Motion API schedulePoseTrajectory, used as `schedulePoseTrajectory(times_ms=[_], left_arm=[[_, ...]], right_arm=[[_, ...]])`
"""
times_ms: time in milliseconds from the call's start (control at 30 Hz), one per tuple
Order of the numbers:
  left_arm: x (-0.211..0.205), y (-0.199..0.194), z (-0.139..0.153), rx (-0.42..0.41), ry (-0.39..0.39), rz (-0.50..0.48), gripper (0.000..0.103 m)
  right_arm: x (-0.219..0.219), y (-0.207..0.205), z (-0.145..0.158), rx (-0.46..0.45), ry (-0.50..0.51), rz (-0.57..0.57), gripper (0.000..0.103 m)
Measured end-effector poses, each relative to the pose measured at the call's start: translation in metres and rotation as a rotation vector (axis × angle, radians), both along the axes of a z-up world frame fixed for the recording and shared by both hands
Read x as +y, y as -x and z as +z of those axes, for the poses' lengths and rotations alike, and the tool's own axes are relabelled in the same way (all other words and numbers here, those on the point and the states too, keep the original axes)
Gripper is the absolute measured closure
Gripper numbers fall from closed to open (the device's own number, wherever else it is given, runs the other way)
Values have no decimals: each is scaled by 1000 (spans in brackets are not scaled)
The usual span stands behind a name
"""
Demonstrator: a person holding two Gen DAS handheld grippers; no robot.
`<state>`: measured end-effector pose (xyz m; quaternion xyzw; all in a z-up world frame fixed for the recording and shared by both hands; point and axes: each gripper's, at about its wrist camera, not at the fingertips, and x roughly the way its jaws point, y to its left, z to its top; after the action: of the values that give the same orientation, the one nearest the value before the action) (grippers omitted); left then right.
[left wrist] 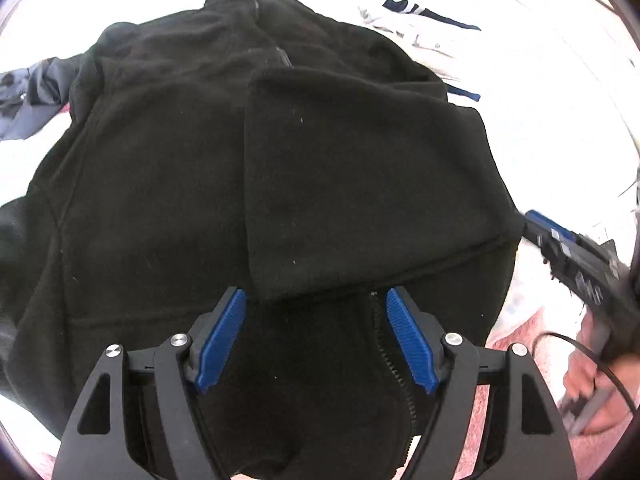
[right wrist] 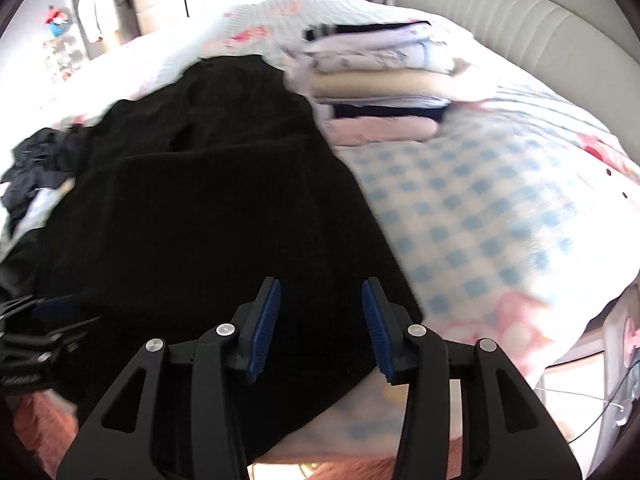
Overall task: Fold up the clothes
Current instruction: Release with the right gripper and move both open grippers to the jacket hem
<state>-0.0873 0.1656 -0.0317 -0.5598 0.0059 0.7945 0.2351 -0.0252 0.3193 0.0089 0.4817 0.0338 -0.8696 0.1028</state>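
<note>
The black zip-up fleece jacket [left wrist: 168,184] lies spread on the checked blue-and-white bed cover [right wrist: 472,208], one sleeve [left wrist: 360,184] already folded across the body. Both the left gripper [left wrist: 316,300] and right gripper [right wrist: 321,292] hover with jaws released, holding nothing. I judge the next move needs a grasp on the other sleeve to fold it inward

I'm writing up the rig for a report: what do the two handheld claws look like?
Both match: the left claw and right claw have matte black linkage arms with triangular cut-outs and round silver pivot bolts. Each finger carries a ribbed blue pad. The left view also shows the right claw from the side, with small pale labels and a thin black cable.
</note>
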Motion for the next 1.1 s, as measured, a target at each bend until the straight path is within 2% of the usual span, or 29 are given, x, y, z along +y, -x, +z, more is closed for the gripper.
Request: schedulePoseTrajectory(times_ms=[33, 100, 267, 333, 400, 467, 567, 600, 733, 800, 900, 967, 1000, 1100], left_arm=[[1, 0, 0, -1, -1, -4, 30], [6, 3, 1, -11, -16, -13, 37], [11, 6, 39, 66, -70, -19, 35], [12, 8, 32, 52, -44, -14, 35], [8, 7, 11, -25, 44, 9, 35], [4, 2, -5, -109, 71, -4, 37], [-1, -14, -2, -92, 50, -22, 35], [-2, -19, -2, -84, 47, -33, 35], [-14, -36, -19, -93, 72, -62, 34], [-26, -42, -28, -109, 55, -53, 32], [-38, -47, -23, -118, 17, -63, 31], [-39, -50, -14, -80, 1, -63, 31], [-38, -50, -12, -68, -16, -64, 31], [-33, -51, -19, -107, -50, -80, 30]], right_arm=[[-6, -4, -2, -18, 34, 21, 59], [-20, -14, -13, -62, 90, 59, 59], [-50, -41, -39, -104, 79, 96, 59], [-53, -46, -39, -81, 46, 100, 59], [-50, -46, -37, -54, 22, 86, 59], [-34, -39, -33, -68, 76, 26, 59], [-6, -25, -46, -205, 258, -71, 58], [-2, -24, -52, -235, 285, -89, 59], [-17, -40, -62, -212, 172, -34, 58], [-16, -47, -69, -229, 147, -43, 58], [4, -55, -79, -278, 207, -110, 57], [14, -62, -82, -299, 247, -129, 54], [13, -65, -81, -301, 248, -120, 52], [-1, -72, -75, -293, 227, -66, 52]])
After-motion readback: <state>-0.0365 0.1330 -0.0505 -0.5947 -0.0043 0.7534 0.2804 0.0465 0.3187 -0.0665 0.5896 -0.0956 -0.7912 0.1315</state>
